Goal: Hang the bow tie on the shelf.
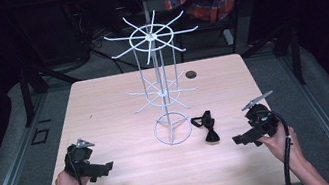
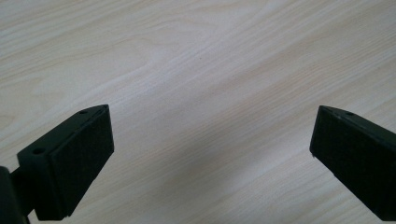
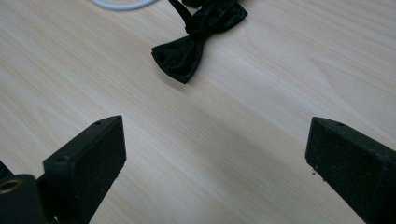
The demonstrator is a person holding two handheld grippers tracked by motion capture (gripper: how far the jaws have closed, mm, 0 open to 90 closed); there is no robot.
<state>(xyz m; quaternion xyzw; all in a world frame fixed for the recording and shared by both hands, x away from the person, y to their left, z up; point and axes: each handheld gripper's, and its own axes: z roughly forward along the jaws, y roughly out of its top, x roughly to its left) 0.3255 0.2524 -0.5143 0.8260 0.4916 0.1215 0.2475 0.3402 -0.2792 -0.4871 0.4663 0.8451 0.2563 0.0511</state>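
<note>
Two grippers are hovering low over the pale wooden table (image 1: pixel 103 102), one in each of the person's hands. The left gripper (image 2: pixel 212 154) is sitting near the front left of the table, its jaws spread wide with nothing but bare wood grain showing between them. The right gripper (image 3: pixel 215 158) is waiting at the front right, its jaws likewise standing wide apart and gripping nothing. A black bow tie (image 1: pixel 207 127) is lying flat on the table just right of the ring base of a white wire display stand (image 1: pixel 159 73), which is standing upright at the middle with two tiers of spokes. In the right gripper view the bow tie (image 3: pixel 198 39) is lying ahead of the open jaws, apart from them.
</note>
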